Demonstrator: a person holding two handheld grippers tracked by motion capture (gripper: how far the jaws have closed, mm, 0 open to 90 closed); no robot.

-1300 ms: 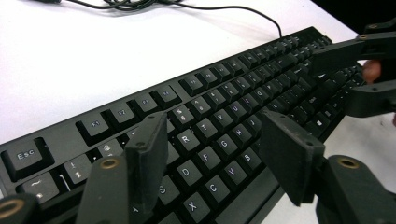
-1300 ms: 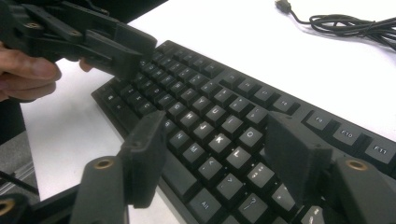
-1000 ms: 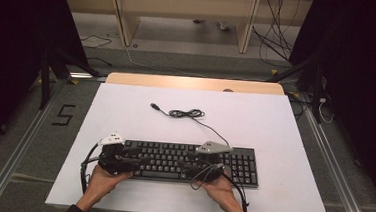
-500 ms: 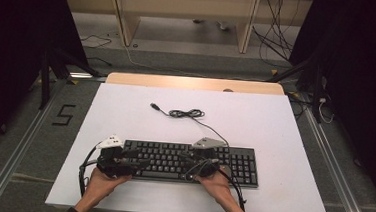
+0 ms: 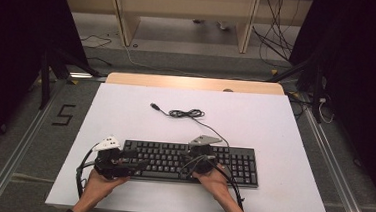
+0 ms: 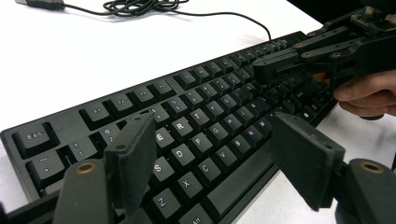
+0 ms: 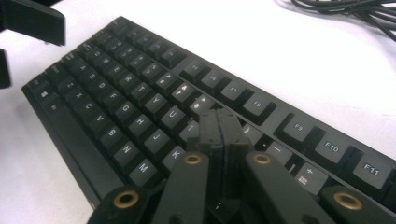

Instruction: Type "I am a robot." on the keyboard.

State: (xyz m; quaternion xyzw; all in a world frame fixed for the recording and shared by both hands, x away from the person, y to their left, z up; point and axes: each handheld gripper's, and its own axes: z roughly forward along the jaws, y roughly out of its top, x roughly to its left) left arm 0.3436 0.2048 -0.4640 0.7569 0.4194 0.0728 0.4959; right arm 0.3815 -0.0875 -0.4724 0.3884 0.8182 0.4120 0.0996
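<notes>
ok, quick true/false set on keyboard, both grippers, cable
1. The right gripper has its jaws pressed together over the keyboard. True.
2. The left gripper is clamped on the keyboard's edge. False: its jaws stand apart above the keys and hold nothing.
3. The cable lies bunched on the table beyond the keyboard. True.
4. The USB plug sits in a socket. False: it lies loose on the table.
5. The keyboard is white. False: it is black.
</notes>
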